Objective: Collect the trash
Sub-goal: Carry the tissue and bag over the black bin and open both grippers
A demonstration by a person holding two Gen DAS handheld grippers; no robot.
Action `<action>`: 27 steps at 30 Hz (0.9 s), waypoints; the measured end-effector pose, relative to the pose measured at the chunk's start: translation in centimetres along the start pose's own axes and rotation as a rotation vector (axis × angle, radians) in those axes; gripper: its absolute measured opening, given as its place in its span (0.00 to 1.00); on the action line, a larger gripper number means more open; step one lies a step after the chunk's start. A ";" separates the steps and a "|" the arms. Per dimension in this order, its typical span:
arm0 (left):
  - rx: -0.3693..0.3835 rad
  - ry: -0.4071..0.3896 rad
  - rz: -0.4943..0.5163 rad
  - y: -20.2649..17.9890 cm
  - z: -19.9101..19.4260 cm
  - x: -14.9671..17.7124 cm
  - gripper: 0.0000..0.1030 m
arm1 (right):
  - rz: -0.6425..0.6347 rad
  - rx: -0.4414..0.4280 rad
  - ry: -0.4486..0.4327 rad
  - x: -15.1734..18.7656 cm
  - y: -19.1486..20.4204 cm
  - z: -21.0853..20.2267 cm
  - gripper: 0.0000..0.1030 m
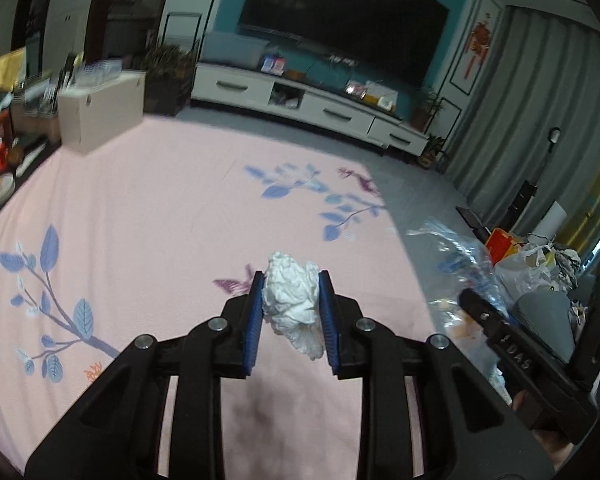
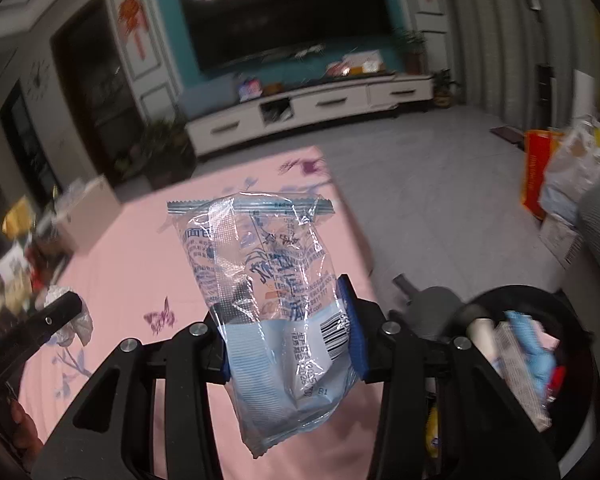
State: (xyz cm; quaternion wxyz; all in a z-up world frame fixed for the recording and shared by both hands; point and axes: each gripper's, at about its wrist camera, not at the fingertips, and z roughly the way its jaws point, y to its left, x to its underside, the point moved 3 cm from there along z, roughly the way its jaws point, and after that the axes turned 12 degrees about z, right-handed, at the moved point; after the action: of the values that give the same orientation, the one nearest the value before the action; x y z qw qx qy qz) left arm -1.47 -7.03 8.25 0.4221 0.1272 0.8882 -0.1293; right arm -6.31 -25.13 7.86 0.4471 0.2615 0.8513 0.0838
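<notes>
We hold two light, soft items above the pink floral cloth: the left tool is clamped on a crumpled white tissue wad, which compresses freely and is best pinched mid-bulk. The right tool is clamped across the lower half of an empty clear snack wrapper. We judge the film slippery; it carries blue Chinese print, a barcode and "B1", and the neighbouring tool body reads "DAS".

wrist views angled down, sharing pink cloth
</notes>
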 end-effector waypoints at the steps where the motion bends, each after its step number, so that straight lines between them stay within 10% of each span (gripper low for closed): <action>1: 0.009 -0.011 0.006 -0.6 -0.5 -0.2 0.26 | 0.017 -0.001 -0.016 -0.3 -0.8 -1.0 0.42; 11: 0.179 -0.037 0.121 -10.7 -3.2 -0.1 0.26 | 0.135 0.121 -0.188 -3.1 -8.3 -9.5 0.42; 27: 0.432 0.208 0.295 -25.7 3.6 5.8 0.27 | 0.294 0.210 -0.076 -2.0 -17.8 -8.0 0.42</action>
State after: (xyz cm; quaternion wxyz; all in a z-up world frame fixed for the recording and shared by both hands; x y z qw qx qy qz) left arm -11.00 -31.55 4.65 0.3060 0.3548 0.8505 -0.2390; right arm -18.41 -40.59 7.26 0.4320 0.4313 0.7905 0.0490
